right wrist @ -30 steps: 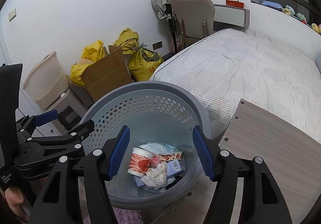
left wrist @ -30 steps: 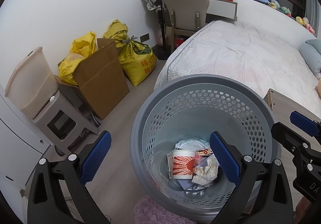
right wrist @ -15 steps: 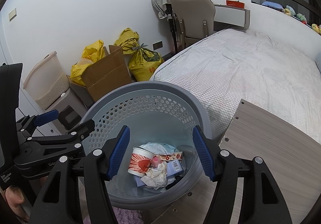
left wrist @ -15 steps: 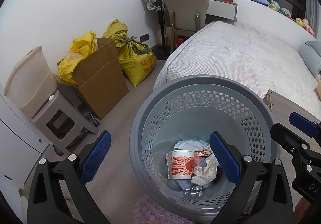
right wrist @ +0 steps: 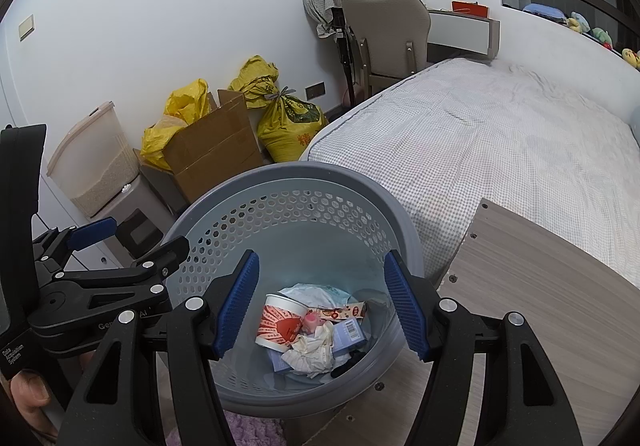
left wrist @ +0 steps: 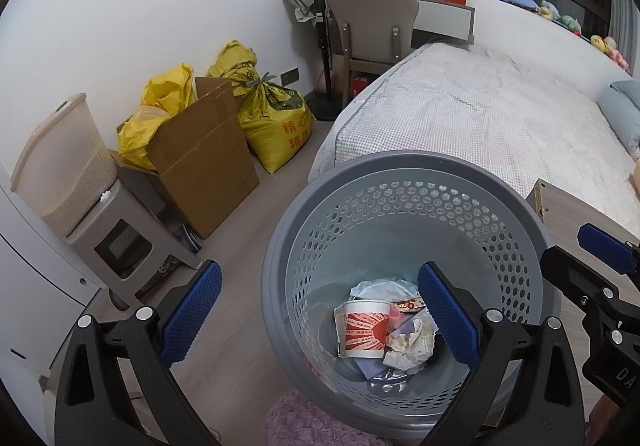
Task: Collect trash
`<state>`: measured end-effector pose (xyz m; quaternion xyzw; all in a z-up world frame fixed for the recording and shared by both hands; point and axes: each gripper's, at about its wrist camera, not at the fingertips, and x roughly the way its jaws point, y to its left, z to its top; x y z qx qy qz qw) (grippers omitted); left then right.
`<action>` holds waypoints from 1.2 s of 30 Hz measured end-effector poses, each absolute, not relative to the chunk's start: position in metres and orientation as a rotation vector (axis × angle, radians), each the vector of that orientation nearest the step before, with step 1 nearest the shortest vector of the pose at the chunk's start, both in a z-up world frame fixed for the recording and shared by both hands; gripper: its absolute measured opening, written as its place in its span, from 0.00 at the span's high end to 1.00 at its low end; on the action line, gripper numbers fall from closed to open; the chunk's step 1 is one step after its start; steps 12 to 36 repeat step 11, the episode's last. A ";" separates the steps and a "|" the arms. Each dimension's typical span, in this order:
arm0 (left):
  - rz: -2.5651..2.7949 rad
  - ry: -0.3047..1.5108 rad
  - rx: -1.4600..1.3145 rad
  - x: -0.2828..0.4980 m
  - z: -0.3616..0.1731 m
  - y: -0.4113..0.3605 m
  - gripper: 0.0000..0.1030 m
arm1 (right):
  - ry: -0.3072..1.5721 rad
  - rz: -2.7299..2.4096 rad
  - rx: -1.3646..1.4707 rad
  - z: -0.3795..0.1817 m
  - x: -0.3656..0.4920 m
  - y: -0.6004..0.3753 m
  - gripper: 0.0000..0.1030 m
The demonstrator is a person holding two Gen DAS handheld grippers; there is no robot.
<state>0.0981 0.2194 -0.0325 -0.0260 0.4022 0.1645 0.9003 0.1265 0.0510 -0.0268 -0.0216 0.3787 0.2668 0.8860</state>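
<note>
A grey perforated waste basket (left wrist: 276, 246) (right wrist: 404, 230) stands on the floor below both grippers. Inside lie a red-and-white paper cup (left wrist: 366, 334) (right wrist: 280, 322), crumpled paper (left wrist: 412, 346) (right wrist: 310, 354), a blue box (right wrist: 348, 334) and a wrapper (right wrist: 340, 312). My left gripper (left wrist: 320, 314) is open and empty, its fingers straddling the basket's left rim. My right gripper (right wrist: 322, 306) is open and empty above the basket's mouth. The left gripper also shows at the left of the right wrist view (right wrist: 120, 246), and the right gripper at the right of the left wrist view (left wrist: 600, 266).
A bed (left wrist: 480, 114) lies to the right, with a wooden board (right wrist: 540, 306) beside the basket. A cardboard box (left wrist: 204, 158), yellow sacks (left wrist: 276, 114) and a rice bin on a stool (left wrist: 68, 174) stand along the wall. A chair (left wrist: 372, 26) stands at the back. A purple rug (left wrist: 304, 422) lies at the bottom.
</note>
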 end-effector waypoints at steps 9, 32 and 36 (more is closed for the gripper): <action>0.341 0.837 -0.056 0.097 -0.033 0.219 0.06 | 0.788 0.554 -0.045 -0.027 0.126 0.051 0.39; 0.341 0.835 -0.056 0.097 -0.033 0.219 0.06 | 0.787 0.554 -0.045 -0.026 0.126 0.051 0.39; 0.341 0.835 -0.056 0.097 -0.033 0.219 0.06 | 0.787 0.554 -0.045 -0.026 0.126 0.051 0.39</action>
